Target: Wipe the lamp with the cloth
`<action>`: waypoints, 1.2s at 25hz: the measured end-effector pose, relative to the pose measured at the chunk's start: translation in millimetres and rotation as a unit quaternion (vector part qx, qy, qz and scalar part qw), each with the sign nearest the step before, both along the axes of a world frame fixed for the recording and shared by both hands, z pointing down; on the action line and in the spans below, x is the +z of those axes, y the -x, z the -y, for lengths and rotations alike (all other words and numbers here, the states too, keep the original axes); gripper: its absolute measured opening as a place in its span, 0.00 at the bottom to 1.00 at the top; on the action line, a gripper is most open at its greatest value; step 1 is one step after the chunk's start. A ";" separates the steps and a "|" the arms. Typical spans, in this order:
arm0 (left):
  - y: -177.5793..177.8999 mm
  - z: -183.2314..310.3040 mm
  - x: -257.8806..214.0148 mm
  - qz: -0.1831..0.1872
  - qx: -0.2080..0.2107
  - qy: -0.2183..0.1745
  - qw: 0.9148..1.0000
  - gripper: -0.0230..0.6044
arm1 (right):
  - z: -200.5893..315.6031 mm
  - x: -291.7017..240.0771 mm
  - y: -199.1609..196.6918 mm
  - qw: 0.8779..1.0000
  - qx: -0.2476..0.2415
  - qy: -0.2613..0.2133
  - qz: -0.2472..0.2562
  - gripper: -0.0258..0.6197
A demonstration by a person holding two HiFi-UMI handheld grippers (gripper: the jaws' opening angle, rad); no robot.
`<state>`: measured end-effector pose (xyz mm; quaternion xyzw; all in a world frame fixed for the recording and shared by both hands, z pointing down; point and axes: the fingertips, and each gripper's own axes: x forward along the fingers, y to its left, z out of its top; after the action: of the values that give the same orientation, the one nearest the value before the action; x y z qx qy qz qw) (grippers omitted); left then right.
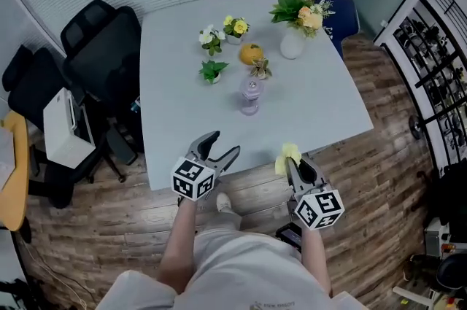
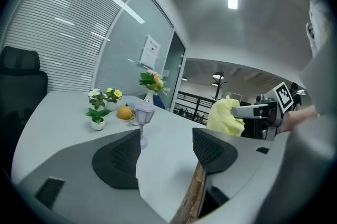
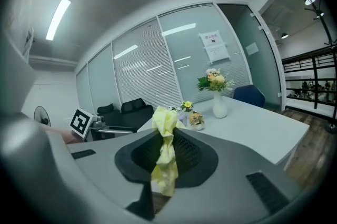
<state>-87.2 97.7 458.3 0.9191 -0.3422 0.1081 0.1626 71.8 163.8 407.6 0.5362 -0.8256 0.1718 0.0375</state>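
Observation:
A small lilac lamp (image 1: 250, 95) stands upright near the middle of the pale table (image 1: 182, 90); the left gripper view shows the lamp (image 2: 143, 118) beyond the jaws. My right gripper (image 1: 293, 163) hangs at the table's near edge, shut on a yellow cloth (image 1: 289, 155) that bunches out past its tips. In the right gripper view the cloth (image 3: 165, 157) is pinched between the closed jaws. My left gripper (image 1: 221, 149) is open over the near edge with nothing between its fingers. Both grippers are well short of the lamp.
Behind the lamp sit an orange (image 1: 251, 53), small potted plants (image 1: 212, 71), and a white vase of flowers (image 1: 295, 25). Black office chairs (image 1: 102, 46) stand left of the table, a blue chair (image 1: 339, 17) at the far right. Wood floor lies beneath me.

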 end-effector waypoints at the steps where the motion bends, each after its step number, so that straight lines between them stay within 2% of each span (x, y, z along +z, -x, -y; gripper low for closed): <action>1: 4.1 8.9 1.8 0.004 0.005 -0.001 1.000 0.50 | 7.2 1.4 4.4 1.000 0.003 0.003 -0.001 0.13; 13: 11.7 89.3 36.0 0.028 0.090 0.024 0.995 0.50 | 77.9 14.9 30.3 0.998 0.046 0.033 -0.019 0.13; 20: 3.4 113.7 59.4 0.050 0.129 0.032 0.990 0.50 | 100.1 21.1 34.8 0.998 0.041 0.045 -0.028 0.13; 30: -17.2 143.7 96.1 0.101 0.157 0.036 0.982 0.51 | 130.2 34.9 22.4 0.998 0.031 0.055 -0.005 0.13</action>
<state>-70.0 -46.0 554.4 0.9392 -0.2041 0.2371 0.1416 49.4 33.6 442.5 0.5595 -0.7975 0.2159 0.0656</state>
